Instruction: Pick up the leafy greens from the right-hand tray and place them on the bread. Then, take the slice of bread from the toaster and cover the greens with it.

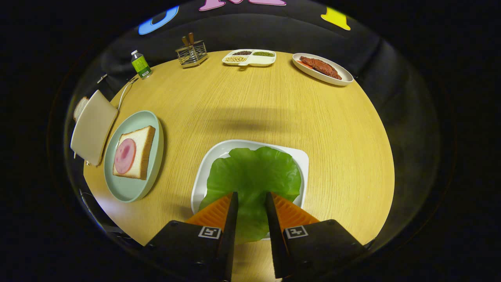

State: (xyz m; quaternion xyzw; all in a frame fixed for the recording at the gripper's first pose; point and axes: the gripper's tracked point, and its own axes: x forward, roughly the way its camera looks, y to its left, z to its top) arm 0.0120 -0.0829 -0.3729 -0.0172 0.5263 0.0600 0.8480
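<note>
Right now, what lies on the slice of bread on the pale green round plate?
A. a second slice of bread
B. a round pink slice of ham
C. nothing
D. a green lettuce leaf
B: a round pink slice of ham lies on the slice of bread on the pale green round plate; the green lettuce leaf sits in the white square tray, under the gripper, whose fingers are apart.

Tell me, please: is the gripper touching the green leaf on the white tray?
Cannot tell. In the gripper view the gripper is open, with the leaf showing between its fingers, but neither contact nor a gap is plain.
</note>
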